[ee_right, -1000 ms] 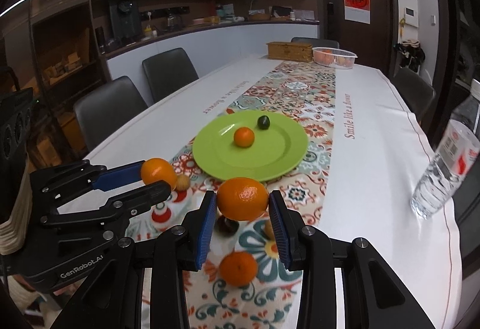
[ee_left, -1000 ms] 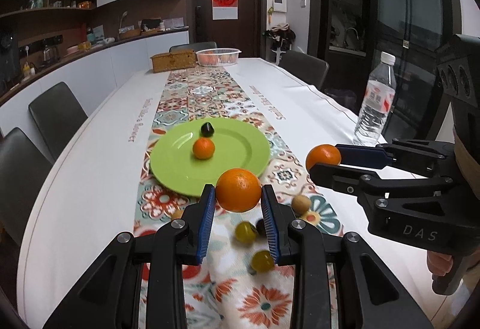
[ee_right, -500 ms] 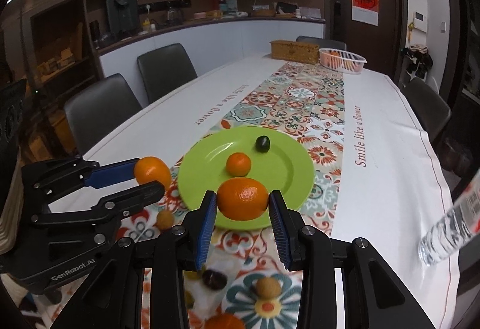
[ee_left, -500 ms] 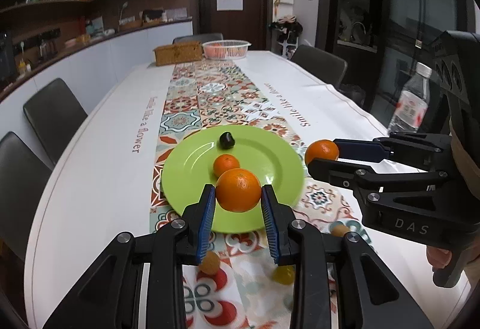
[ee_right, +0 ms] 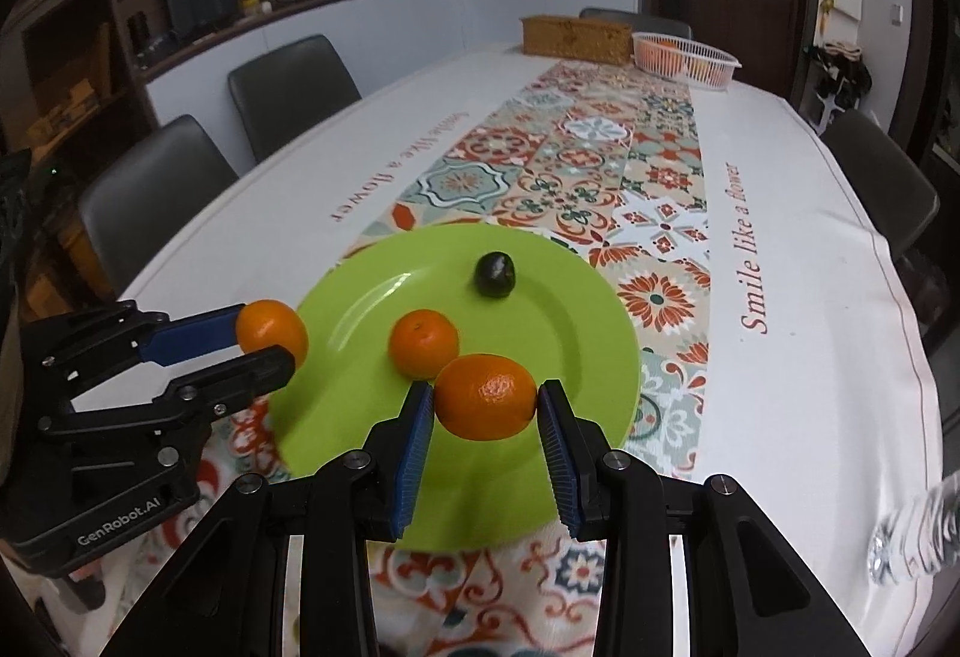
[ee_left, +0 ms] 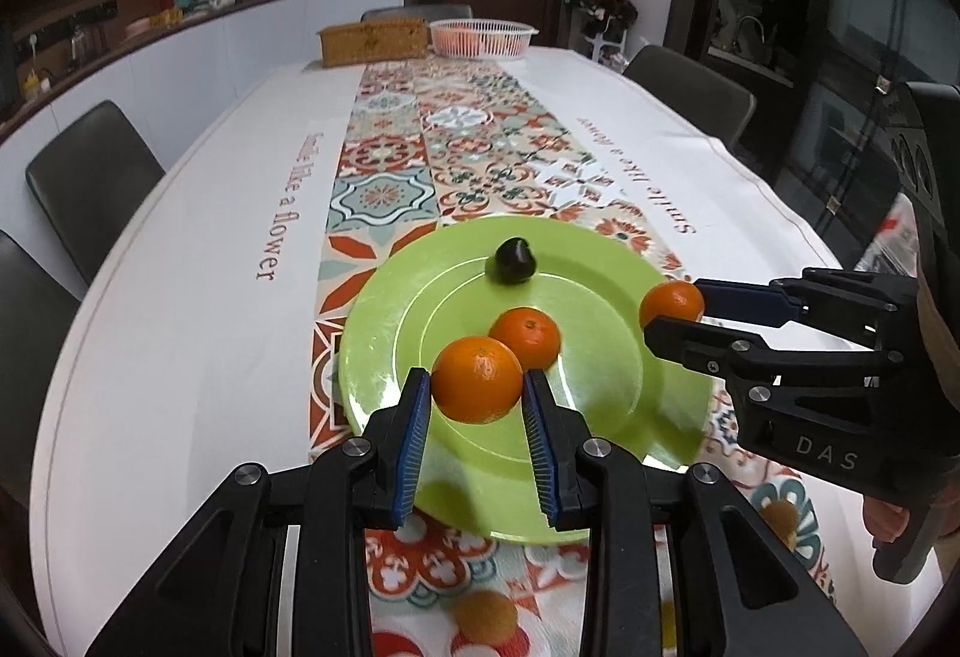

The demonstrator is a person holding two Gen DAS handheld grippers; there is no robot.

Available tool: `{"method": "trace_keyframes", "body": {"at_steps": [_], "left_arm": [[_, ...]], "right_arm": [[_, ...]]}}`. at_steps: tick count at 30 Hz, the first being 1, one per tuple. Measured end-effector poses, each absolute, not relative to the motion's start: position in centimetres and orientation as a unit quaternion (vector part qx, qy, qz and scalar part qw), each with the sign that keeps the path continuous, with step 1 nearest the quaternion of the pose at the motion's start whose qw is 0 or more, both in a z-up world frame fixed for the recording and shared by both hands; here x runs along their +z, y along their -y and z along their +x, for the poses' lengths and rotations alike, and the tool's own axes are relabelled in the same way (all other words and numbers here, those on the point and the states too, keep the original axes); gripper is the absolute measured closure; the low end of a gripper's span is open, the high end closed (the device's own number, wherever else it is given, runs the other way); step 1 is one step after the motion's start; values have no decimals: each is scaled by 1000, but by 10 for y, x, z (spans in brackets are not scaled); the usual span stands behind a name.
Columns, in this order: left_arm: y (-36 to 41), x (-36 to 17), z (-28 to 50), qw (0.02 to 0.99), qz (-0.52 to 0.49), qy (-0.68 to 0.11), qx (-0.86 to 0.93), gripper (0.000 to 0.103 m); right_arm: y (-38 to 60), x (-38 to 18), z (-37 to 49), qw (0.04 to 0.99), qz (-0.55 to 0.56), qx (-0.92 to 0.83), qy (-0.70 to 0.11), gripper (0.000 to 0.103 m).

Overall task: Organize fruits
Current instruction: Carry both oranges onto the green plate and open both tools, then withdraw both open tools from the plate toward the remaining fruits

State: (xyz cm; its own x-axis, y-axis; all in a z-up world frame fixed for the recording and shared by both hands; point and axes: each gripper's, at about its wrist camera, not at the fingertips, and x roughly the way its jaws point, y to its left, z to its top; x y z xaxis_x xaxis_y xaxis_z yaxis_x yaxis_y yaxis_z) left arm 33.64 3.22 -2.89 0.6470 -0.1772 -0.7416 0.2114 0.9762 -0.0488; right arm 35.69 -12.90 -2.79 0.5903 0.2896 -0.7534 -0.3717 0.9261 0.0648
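Note:
A green plate [ee_left: 606, 393] lies on the patterned runner; it also shows in the right wrist view [ee_right: 558, 321]. On it lie a small orange [ee_left: 525, 338] [ee_right: 423, 344] and a dark fruit [ee_left: 513, 261] [ee_right: 495, 274]. My left gripper [ee_left: 477, 408] is shut on an orange [ee_left: 477, 380] above the plate's near part; it shows from the side in the right wrist view [ee_right: 270, 342]. My right gripper [ee_right: 485, 420] is shut on an orange [ee_right: 485, 396] over the plate's near right part; it shows in the left wrist view [ee_left: 672, 312].
Small loose fruits [ee_left: 485, 618] lie on the runner near me. A white basket [ee_left: 483, 38] and a wicker box [ee_left: 373, 40] stand at the far end. A water bottle [ee_right: 912, 537] stands at the right. Chairs [ee_right: 291, 90] line the table.
Both grippers have moved forward with their oranges, from above the loose fruits on the runner to over the near part of the green plate. Both stay shut.

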Motion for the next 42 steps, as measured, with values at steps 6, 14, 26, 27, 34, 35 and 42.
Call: {"method": "trace_keyframes", "body": {"at_steps": [6, 14, 26, 27, 34, 35, 42], "left_arm": [[-39, -42, 356, 897, 4, -429, -106, 72], [-38, -35, 352, 902, 13, -419, -102, 60], [-30, 5, 294, 921, 36, -378, -89, 40], [-29, 8, 288, 923, 38, -373, -88, 40], [-21, 33, 243, 935, 47, -340, -88, 31], [-20, 36, 236, 937, 47, -336, -88, 30], [-13, 44, 197, 941, 49, -322, -91, 23]], "right_arm": [[124, -41, 379, 883, -55, 177, -431, 66], [128, -41, 381, 885, -43, 168, -432, 56], [143, 0, 324, 913, -61, 156, -372, 49], [145, 4, 317, 915, -61, 157, -366, 48], [154, 27, 276, 928, -49, 162, -333, 39], [155, 29, 271, 929, -48, 162, -329, 39], [167, 43, 226, 943, -52, 150, -294, 33]]}}
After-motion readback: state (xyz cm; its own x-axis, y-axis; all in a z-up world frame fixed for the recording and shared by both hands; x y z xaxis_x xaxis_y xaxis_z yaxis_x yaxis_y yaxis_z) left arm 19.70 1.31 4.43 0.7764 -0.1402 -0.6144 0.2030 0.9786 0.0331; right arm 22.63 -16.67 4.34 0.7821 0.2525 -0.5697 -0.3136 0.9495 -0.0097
